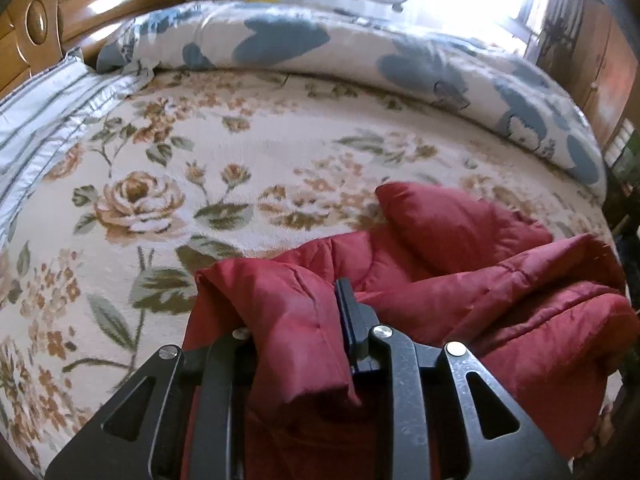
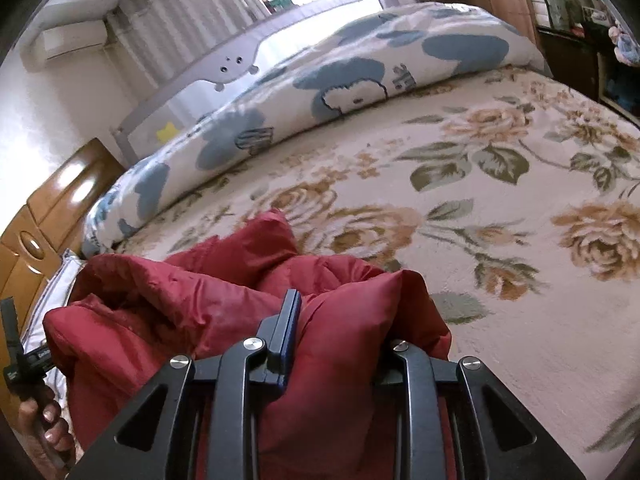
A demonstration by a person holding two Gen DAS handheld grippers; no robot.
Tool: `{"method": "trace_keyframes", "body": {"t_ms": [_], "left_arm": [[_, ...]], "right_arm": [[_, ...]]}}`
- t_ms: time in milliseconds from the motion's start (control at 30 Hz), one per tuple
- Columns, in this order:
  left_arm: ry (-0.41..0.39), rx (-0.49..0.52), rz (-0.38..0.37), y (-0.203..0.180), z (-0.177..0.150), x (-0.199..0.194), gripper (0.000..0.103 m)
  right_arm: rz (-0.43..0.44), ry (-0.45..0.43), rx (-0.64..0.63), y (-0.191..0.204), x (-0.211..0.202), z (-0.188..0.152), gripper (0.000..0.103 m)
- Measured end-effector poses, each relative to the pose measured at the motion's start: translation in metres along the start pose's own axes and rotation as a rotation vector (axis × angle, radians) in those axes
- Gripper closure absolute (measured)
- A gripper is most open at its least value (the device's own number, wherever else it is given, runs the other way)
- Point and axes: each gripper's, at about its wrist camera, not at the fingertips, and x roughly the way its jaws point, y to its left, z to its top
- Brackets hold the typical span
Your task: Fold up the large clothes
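Note:
A dark red padded jacket (image 1: 480, 280) lies bunched at the near edge of the bed. My left gripper (image 1: 298, 320) is shut on a thick fold of the jacket; the cloth covers its left finger, and the right finger (image 1: 348, 312) shows. My right gripper (image 2: 340, 328) is shut on another fold of the same jacket (image 2: 180, 300); its left finger (image 2: 290, 320) shows and the right one is hidden under the cloth. The left-hand tool and the hand holding it show at the left edge of the right wrist view (image 2: 24, 368).
The bed is covered by a cream blanket with a rose pattern (image 1: 240, 160). A rolled white and blue quilt (image 1: 360, 48) lies along the far side. A striped pillow (image 1: 44, 112) and a wooden headboard (image 1: 60, 8) are at the left. A grey bed rail (image 2: 248, 56) stands behind the quilt.

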Motion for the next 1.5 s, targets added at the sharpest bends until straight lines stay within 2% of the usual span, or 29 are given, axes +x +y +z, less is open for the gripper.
{"method": "trace_keyframes", "body": {"t_ms": [133,267,367,533,667,800,867,900,1000,1100,1167,1267,1300,1367,1500], "left_arm": [[0.019,-0.015,-0.006,-0.001,0.002,0.015,0.078],[0.03,-0.038,-0.042,0.003,0.004,0.014,0.078],[0.0,-0.039,-0.067,0.006,0.0,-0.008,0.073],[-0.084,-0.015,-0.087,0.008,-0.022,-0.066,0.059],[-0.133,0.014,-0.136,0.004,-0.044,-0.104,0.059],[-0.07,0.133,-0.199,-0.031,-0.068,-0.101,0.059],[-0.023,0.195,-0.188,-0.048,-0.078,-0.088,0.059],[0.027,0.233,-0.159,-0.059,-0.084,-0.074,0.058],[0.046,0.276,-0.046,-0.074,-0.087,-0.052,0.055],[0.049,0.26,-0.016,-0.073,-0.08,-0.036,0.053],[0.055,0.249,-0.015,-0.073,-0.074,-0.028,0.052],[0.047,0.254,0.004,-0.076,-0.069,-0.023,0.051],[0.042,0.255,0.011,-0.077,-0.068,-0.022,0.051],[0.039,0.256,0.019,-0.074,-0.072,-0.021,0.051],[0.046,0.249,0.007,-0.072,-0.072,-0.03,0.051]], "right_arm": [[0.001,0.001,0.035,-0.007,0.014,-0.002,0.079],[0.01,0.009,0.066,-0.014,0.025,-0.002,0.079],[0.005,0.008,0.06,-0.013,0.027,-0.003,0.079],[-0.009,-0.002,0.053,-0.011,0.029,-0.005,0.079],[-0.015,-0.004,0.047,-0.011,0.032,-0.004,0.079],[-0.029,-0.002,0.041,-0.009,0.035,-0.002,0.079],[-0.039,0.0,0.028,-0.006,0.034,-0.001,0.079],[-0.04,0.0,0.022,-0.005,0.034,0.0,0.078],[-0.031,0.008,0.006,0.0,0.026,0.004,0.074],[0.0,0.003,0.019,0.004,0.004,0.012,0.065],[0.034,-0.038,0.015,0.009,-0.025,0.014,0.046],[0.053,-0.125,-0.07,0.027,-0.067,0.004,0.029],[0.057,-0.137,-0.106,0.033,-0.075,-0.001,0.027],[0.074,-0.095,-0.216,0.055,-0.075,-0.015,0.024],[0.03,0.076,-0.406,0.087,-0.03,-0.038,0.026]]}}
